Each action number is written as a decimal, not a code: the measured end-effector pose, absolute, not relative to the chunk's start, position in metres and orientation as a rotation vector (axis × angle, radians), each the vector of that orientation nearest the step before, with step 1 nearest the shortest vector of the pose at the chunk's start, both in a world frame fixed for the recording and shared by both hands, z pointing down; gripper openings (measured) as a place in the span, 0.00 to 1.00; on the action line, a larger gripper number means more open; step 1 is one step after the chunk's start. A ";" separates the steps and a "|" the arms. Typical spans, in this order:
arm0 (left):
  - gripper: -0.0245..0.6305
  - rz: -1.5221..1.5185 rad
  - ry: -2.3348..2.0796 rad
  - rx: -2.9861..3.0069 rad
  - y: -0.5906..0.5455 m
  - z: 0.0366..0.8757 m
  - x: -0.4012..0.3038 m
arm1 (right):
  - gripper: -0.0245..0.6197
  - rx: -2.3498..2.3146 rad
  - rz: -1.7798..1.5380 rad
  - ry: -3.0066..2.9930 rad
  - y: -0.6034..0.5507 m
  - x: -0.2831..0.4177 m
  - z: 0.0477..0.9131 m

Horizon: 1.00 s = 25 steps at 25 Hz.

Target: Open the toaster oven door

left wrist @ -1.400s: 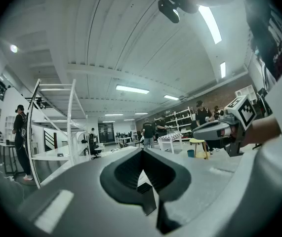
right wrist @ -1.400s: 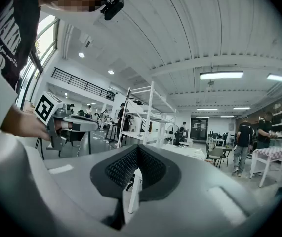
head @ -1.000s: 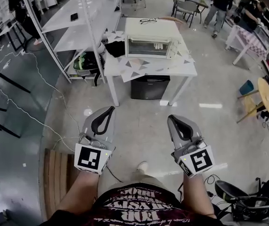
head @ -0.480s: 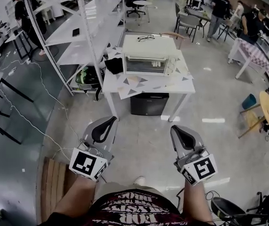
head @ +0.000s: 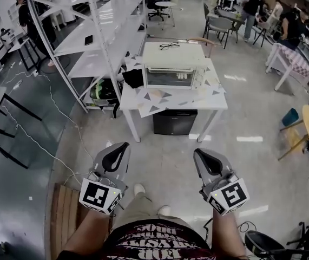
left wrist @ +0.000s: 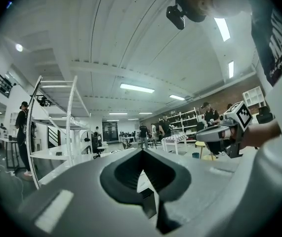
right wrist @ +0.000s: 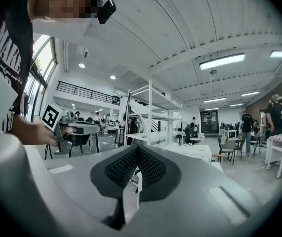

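The left gripper (head: 123,145) and right gripper (head: 197,151) hang low before the person, each with its jaws together on nothing. Both are well apart from the toaster oven (head: 171,69), which stands door shut toward the back edge of the table (head: 214,99). Best, I judge, to come square to the table's front edge, part one gripper's jaws and take the door's handle at its middle, then swing it down gently, with the other gripper steadying the oven's top.
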State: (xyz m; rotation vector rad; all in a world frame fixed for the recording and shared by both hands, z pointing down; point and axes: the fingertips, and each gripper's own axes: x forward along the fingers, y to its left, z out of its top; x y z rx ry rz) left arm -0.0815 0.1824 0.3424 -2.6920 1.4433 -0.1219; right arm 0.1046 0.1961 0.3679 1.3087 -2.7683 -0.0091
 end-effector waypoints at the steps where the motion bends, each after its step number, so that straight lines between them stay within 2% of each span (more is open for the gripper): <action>1: 0.04 -0.126 1.442 -2.697 0.180 0.344 -0.082 | 0.08 1.311 -0.003 -2.766 0.194 0.104 0.370; 25: 0.04 -0.163 1.297 -2.760 0.036 0.364 -0.083 | 0.08 1.357 0.073 -2.718 0.053 0.078 0.384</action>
